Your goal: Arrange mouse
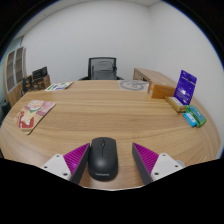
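Note:
A black computer mouse [103, 159] lies on the wooden table [110, 115] near its front edge. It sits between my two fingers, with a gap of bare table at each side. The left pad [76, 156] and the right pad [148, 157] are magenta and stand wide apart. My gripper [112, 160] is open and low over the table's front edge.
A purple box [185, 87] and a small green object [194, 117] stand at the right of the table. A pink sheet [33, 112] lies at the left. A cardboard box [155, 80] and a black office chair [102, 68] are at the far side.

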Action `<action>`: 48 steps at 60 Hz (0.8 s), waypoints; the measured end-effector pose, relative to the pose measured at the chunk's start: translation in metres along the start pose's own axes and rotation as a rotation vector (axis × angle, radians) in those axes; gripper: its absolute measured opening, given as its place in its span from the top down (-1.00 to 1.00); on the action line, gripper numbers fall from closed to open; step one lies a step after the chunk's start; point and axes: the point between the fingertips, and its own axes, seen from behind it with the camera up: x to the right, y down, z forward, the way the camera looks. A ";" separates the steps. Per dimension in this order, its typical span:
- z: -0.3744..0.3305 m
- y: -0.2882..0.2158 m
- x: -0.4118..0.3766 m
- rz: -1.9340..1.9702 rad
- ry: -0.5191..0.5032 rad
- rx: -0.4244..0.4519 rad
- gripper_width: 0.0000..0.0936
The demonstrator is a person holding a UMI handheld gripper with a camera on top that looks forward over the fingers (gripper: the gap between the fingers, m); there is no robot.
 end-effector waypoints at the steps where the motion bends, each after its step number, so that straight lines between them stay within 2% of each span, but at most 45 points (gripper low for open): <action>1: 0.001 0.000 0.000 0.005 -0.003 -0.003 -0.85; 5: 0.005 -0.001 0.000 0.030 -0.011 -0.015 -0.83; 9: 0.006 -0.001 0.000 0.028 -0.013 -0.021 -0.69; 14: 0.004 0.001 -0.006 0.020 -0.023 -0.028 -0.37; 17: 0.004 0.002 -0.008 0.012 -0.025 -0.030 -0.07; 24: 0.003 0.004 -0.009 0.029 -0.008 -0.062 0.03; 35: 0.001 -0.001 -0.010 0.087 -0.027 -0.084 0.37; 38: -0.005 -0.007 -0.008 0.110 -0.023 -0.090 0.37; 48: -0.032 -0.073 -0.030 0.083 -0.028 -0.008 0.38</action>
